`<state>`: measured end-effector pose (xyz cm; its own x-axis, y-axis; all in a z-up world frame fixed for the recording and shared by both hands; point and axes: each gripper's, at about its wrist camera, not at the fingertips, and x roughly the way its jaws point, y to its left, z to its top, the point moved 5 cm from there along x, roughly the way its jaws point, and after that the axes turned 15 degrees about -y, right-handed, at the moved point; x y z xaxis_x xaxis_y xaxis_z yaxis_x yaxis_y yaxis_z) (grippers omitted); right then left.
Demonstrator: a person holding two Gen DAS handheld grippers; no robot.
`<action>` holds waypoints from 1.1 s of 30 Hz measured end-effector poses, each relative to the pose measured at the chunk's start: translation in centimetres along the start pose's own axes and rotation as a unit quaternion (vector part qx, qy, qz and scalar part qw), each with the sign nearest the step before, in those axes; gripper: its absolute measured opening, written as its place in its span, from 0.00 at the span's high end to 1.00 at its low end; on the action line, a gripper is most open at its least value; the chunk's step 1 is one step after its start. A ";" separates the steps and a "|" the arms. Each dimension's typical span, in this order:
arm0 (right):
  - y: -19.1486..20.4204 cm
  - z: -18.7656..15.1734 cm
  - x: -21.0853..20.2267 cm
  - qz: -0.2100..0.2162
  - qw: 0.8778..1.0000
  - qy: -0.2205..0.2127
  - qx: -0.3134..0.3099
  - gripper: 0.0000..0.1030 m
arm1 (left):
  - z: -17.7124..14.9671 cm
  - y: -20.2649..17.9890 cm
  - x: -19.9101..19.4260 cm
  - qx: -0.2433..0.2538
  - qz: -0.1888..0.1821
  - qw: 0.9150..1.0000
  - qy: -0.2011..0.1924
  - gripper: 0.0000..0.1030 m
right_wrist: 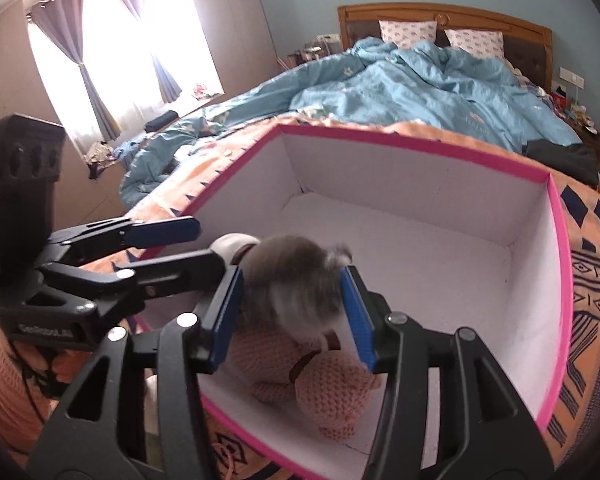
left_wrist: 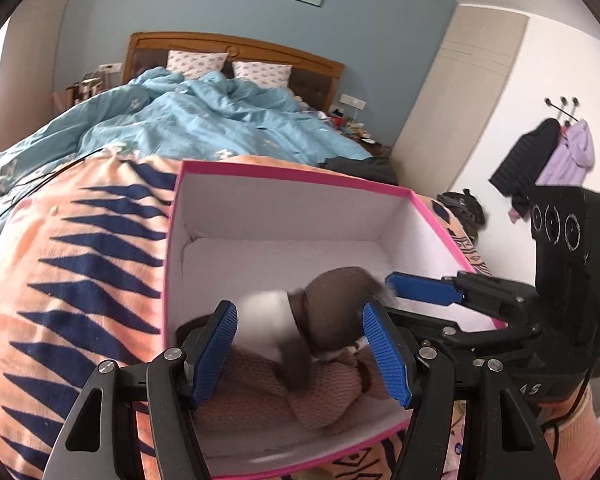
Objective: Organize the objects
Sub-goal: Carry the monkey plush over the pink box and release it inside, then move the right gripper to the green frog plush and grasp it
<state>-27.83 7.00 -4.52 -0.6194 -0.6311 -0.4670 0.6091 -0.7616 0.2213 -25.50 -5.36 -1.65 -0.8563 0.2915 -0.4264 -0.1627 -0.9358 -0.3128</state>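
A pink-rimmed box with white inside [left_wrist: 300, 178] [right_wrist: 556, 216] lies on the bed. A pink knitted plush toy [left_wrist: 260, 392] [right_wrist: 332, 388] lies in its near corner. A grey-brown and white plush toy [left_wrist: 324, 312] [right_wrist: 288, 280], blurred by motion, is above it between both grippers. My left gripper [left_wrist: 300, 344] is open around the grey toy's white end. My right gripper [right_wrist: 292, 316] is open with its fingers on either side of the toy's head. I cannot tell whether the pads touch it. Each gripper shows in the other's view [left_wrist: 424, 290] [right_wrist: 164, 232].
The box rests on an orange blanket with dark blue patterns [left_wrist: 80, 264] [right_wrist: 596, 256]. A rumpled blue duvet [left_wrist: 204, 120] [right_wrist: 440, 88] and pillows lie beyond. Dark clothes [right_wrist: 560, 156] lie at the bed's right edge. Jackets hang on wall hooks [left_wrist: 548, 156].
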 end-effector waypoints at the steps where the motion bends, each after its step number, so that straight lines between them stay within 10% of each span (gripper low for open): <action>1: -0.1 -0.2 0.2 -0.007 1.000 0.002 0.003 0.49 | 0.0 0.1 -0.1 -0.001 0.002 1.000 -0.003 0.36; 21: 4.2 -4.0 -10.0 0.031 0.997 -0.066 -0.004 0.39 | -1.6 -2.2 -11.2 0.048 -0.027 0.990 -0.131 0.00; 33: 9.7 -13.7 -11.9 0.081 0.997 -0.006 0.013 0.38 | -7.5 -1.4 -13.6 0.052 -0.014 0.993 -0.101 0.00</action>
<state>-7.79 9.16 -8.50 -0.5193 -0.7483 -0.4128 0.6893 -0.6523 0.3153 -9.92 -6.56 -1.78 -0.9300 0.2821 -0.2358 -0.2289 -0.9461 -0.2290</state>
